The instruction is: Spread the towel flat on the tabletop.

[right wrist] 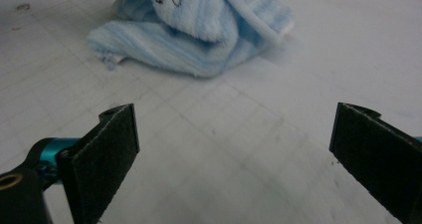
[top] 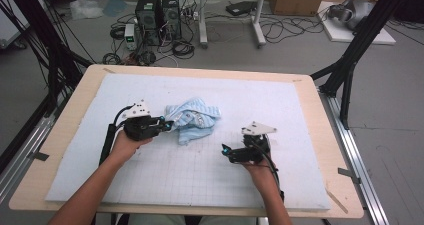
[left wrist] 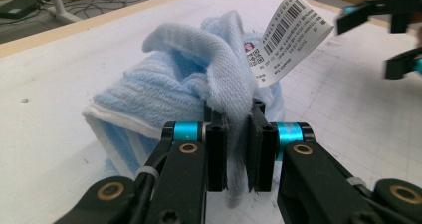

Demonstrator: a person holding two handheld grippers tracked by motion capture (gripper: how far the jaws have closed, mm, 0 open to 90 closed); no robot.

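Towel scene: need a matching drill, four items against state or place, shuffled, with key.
Items:
1. left gripper
2. right gripper
3. towel
4. barcode tag

States or places:
A. light blue, crumpled in a heap on the white mat
B. jaws wide apart, nothing between them
C. white paper, sticking up from the cloth
D. jaws pinched on a fold of cloth

Pairs: 1-D, 2-B, 3-A, 4-C
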